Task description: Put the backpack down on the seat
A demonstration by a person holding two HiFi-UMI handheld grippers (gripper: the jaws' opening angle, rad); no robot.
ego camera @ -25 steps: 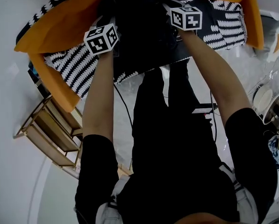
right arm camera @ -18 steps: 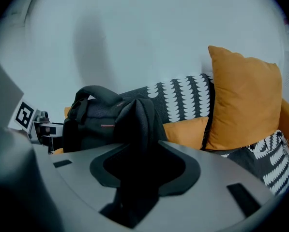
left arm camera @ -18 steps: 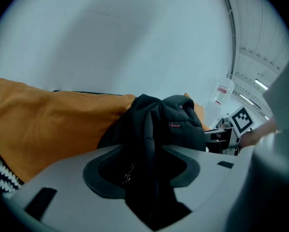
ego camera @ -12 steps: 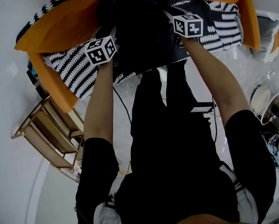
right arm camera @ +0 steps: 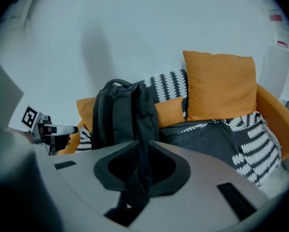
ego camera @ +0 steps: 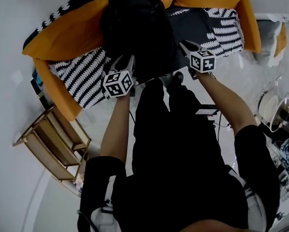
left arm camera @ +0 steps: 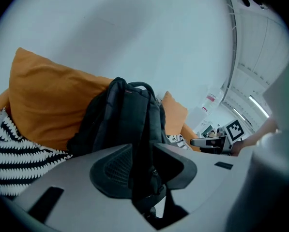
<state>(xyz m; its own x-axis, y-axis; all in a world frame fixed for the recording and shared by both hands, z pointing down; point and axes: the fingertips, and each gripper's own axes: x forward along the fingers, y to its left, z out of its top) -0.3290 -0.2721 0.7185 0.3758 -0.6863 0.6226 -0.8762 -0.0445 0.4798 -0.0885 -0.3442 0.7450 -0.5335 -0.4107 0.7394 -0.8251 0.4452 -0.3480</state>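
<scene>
The black backpack [ego camera: 134, 30] stands upright on the sofa seat [ego camera: 81, 74], its back against an orange cushion [left arm camera: 47, 100]. Its shoulder straps face me [right arm camera: 122, 112]. My left gripper [ego camera: 126, 61] hangs at the seat's front edge, drawn back from the pack. Its jaws [left arm camera: 143, 151] stand apart and have just been closing. Only the dark pack shows through the gap, and no pad presses on anything. My right gripper [ego camera: 187, 45] is likewise clear of the pack. Its jaws [right arm camera: 142, 149] are a narrow slit apart, just closing, with nothing gripped.
The sofa is orange with a black-and-white patterned throw [ego camera: 221, 30] and a second orange cushion [right arm camera: 220, 83]. A wooden rack [ego camera: 52, 139] stands on the floor at the left. Clutter and dishes [ego camera: 275, 105] sit at the right. My legs [ego camera: 173, 129] fill the space before the seat.
Both grippers have let go of the backpack and pulled back toward me, off the seat's front edge. The backpack stays upright on the seat.
</scene>
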